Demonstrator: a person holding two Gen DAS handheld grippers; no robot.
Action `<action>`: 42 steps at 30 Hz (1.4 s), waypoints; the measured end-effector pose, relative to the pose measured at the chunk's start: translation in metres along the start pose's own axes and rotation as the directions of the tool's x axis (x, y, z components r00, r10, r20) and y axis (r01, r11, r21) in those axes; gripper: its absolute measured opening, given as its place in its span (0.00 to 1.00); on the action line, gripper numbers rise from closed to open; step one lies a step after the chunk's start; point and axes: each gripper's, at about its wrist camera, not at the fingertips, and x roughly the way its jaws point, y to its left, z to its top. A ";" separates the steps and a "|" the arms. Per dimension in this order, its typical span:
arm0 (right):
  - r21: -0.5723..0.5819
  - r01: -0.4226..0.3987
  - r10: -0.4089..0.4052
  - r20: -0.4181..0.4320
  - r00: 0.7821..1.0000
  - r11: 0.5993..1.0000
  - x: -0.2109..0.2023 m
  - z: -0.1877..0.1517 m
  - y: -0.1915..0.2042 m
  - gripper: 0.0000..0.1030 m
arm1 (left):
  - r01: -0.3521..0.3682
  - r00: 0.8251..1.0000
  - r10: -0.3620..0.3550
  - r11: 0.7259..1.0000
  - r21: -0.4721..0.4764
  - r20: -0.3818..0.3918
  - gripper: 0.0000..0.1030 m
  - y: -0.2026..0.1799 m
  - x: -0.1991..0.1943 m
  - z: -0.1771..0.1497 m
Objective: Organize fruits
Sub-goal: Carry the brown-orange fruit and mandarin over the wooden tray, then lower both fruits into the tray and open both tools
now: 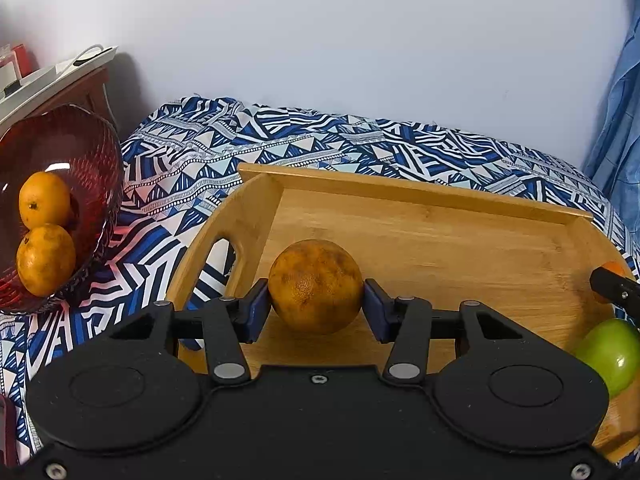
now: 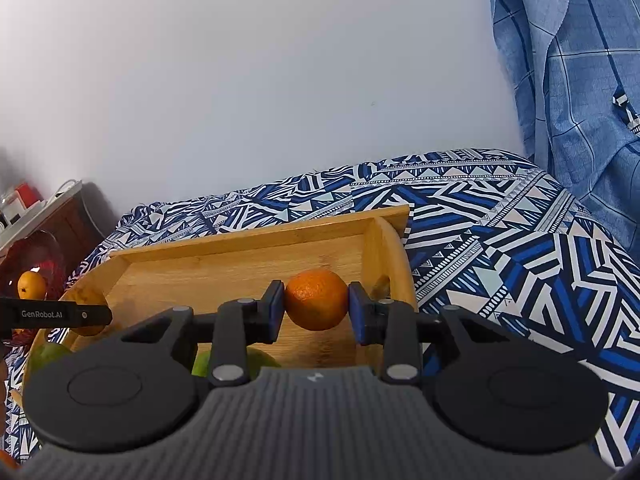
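In the left wrist view, the left gripper squeezes a big, round, brown-spotted orange fruit over the wooden tray, probably to carry it to the dark red glass bowl holding two alike.

In the right wrist view, the right gripper pinches a small, bright, smooth orange above the tray's right end.

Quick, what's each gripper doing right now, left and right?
Left gripper: closed on the brownish orange, over the wooden tray.
Right gripper: closed on the bright orange.
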 end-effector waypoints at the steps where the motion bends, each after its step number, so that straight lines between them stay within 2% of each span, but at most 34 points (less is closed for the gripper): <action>1: 0.000 0.000 0.000 0.000 1.000 1.000 0.000 0.000 0.000 0.37 | 0.000 1.000 0.000 1.000 -0.001 -0.003 0.46 0.000 0.001 -0.001; 42: -0.013 0.000 0.000 -0.004 1.000 1.000 0.001 -0.001 0.003 0.37 | -0.004 1.000 0.004 1.000 0.027 0.008 0.46 -0.003 -0.002 -0.003</action>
